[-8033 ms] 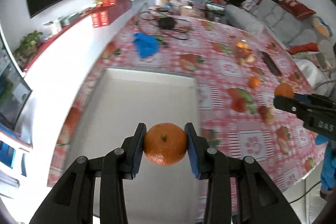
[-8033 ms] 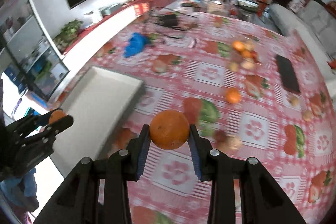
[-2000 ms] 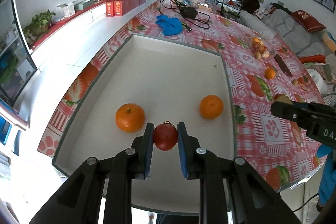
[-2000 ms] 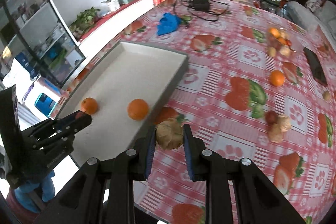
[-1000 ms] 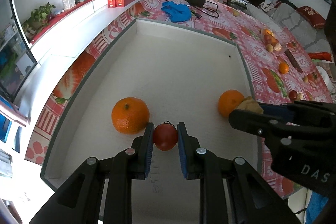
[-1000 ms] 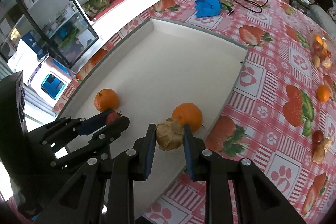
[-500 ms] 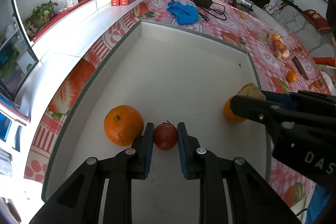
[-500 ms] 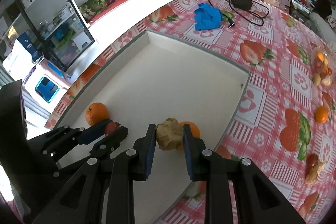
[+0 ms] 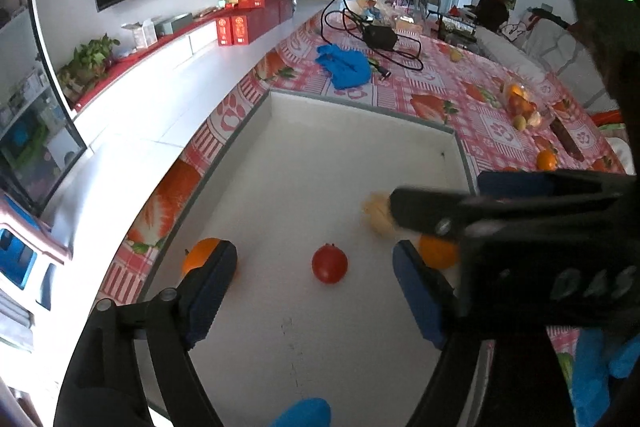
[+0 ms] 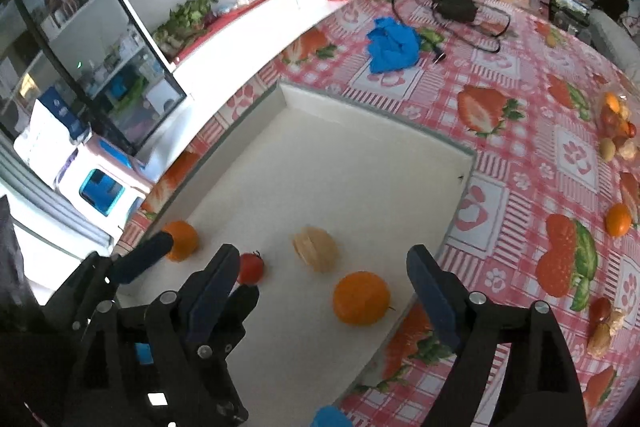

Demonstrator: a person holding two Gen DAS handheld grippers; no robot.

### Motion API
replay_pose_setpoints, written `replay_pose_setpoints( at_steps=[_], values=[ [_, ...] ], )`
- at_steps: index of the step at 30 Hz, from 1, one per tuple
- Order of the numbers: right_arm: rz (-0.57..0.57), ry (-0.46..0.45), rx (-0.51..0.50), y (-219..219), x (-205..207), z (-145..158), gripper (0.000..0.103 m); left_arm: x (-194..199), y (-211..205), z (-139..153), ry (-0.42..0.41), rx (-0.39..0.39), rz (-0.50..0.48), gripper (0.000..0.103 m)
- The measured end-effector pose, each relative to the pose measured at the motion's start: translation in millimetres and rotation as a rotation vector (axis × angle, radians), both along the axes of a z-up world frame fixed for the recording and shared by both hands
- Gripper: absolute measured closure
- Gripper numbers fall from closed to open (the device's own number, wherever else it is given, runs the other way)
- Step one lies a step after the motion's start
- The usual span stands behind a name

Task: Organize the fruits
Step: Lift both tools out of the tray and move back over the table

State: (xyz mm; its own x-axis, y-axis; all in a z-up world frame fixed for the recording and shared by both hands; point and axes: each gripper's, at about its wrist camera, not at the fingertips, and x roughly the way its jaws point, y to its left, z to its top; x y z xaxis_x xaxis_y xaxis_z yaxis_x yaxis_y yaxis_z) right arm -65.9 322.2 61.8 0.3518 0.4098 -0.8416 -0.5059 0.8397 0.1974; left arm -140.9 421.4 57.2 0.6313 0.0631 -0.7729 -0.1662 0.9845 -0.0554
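Now both grippers gape wide above the white tray [image 10: 360, 147], left gripper [image 9: 316, 275] and right gripper [image 10: 320, 283] holding nothing. Inside the tray lie four fruits: a red tomato [image 10: 251, 268], a tan husked fruit [image 10: 316, 247] beside it, and two oranges [image 10: 362, 298] [image 10: 182, 235].

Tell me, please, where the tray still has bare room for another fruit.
The far half of the tray is bare, from the tan husked fruit to the far wall. The near end is crowded: two oranges, the small red fruit and both open grippers.
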Motion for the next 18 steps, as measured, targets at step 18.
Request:
replay_pose_setpoints(
  at_steps=[18],
  values=[
    [-0.412, -0.171, 0.109, -203, -32, 55, 0.000, -39, -32, 106, -0.466, -0.194, 0.047, 0.000]
  ],
)
